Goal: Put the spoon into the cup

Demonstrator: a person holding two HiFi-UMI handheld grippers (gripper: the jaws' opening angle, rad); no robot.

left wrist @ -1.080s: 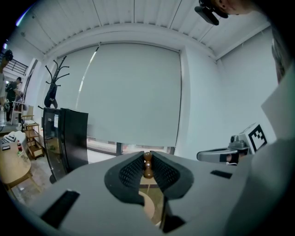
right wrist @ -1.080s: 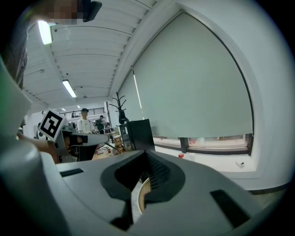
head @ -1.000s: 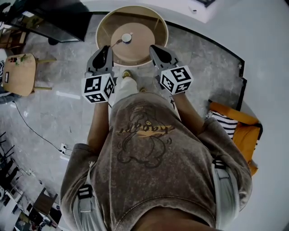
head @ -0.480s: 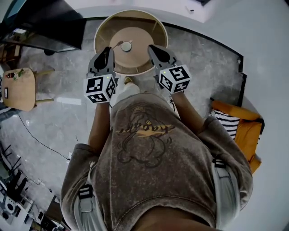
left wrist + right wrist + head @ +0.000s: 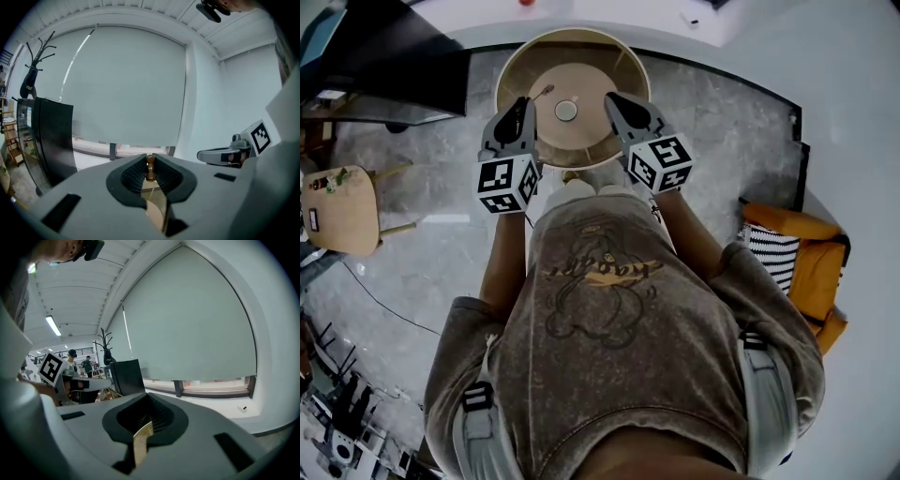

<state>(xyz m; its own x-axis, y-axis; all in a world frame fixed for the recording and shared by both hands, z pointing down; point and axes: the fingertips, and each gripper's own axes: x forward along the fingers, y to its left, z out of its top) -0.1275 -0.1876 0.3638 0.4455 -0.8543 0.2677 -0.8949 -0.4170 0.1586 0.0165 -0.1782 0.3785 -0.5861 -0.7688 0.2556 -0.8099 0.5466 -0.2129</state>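
Gripping the spoon [image 5: 544, 92] in my left claw [image 5: 523, 101], I am pointing it toward upper right, the cup [image 5: 566, 111] sitting just lower-right of its tip; my right claw [image 5: 615, 99] is closed, empty.

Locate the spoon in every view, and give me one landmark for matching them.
Head view: the spoon is at upper centre, sticking out of the left tool over the table, left of the cup.
Left gripper view: at centre, its brown beaded end clamped between the jaws.
Right gripper view: not in it.
Shared landmark: the black cabinet, at left in all three.
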